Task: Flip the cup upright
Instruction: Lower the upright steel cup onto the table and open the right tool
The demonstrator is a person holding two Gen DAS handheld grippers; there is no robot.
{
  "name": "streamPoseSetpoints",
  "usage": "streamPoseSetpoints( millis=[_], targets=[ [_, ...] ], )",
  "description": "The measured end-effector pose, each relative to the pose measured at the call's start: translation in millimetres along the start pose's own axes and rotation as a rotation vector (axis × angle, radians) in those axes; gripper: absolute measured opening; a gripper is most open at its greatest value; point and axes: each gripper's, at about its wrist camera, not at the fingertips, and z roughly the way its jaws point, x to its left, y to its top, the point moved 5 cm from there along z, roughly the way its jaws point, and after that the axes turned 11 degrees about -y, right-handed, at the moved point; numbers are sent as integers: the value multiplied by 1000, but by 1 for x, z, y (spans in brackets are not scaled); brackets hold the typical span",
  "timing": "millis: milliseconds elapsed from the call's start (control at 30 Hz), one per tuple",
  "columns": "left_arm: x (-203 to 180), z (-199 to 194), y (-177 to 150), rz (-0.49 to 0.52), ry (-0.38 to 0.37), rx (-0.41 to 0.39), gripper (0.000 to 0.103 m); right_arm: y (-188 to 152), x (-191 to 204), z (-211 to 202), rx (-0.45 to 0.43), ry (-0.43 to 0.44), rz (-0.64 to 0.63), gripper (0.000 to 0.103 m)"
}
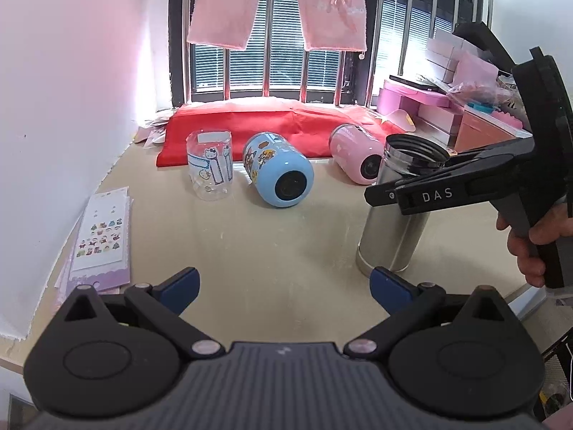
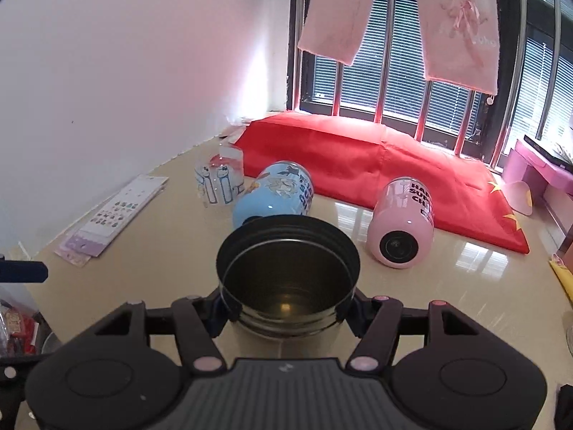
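Observation:
A steel cup stands upright on the beige table, mouth up; the right wrist view looks into it. My right gripper is shut on the steel cup just below its black rim; it also shows in the left wrist view. My left gripper is open and empty over the table's front. A blue cup and a pink cup lie on their sides. A clear glass with cartoon print stands mouth down.
A red cloth lies along the barred window at the back. Sticker sheets lie at the left edge by the white wall. Pink boxes and clutter stand at the right. Pink clothes hang above.

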Motion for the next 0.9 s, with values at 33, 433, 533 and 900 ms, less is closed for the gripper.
streamPoseSetpoints(
  millis=[33, 433, 533, 900],
  targets=[
    [0, 0, 0, -2, 0, -2, 103, 0, 0, 0, -3, -5, 0, 63],
    [0, -8, -1, -2, 2, -17, 103, -3, -4, -10, -70, -10, 38, 90],
    [0, -13, -2, -1, 5, -30, 103, -4, -7, -18, -103, -7, 64, 100],
    [-12, -55, -5, 7, 39, -150, 103, -17, -12, -85, -316, -44, 142, 103]
  ],
)
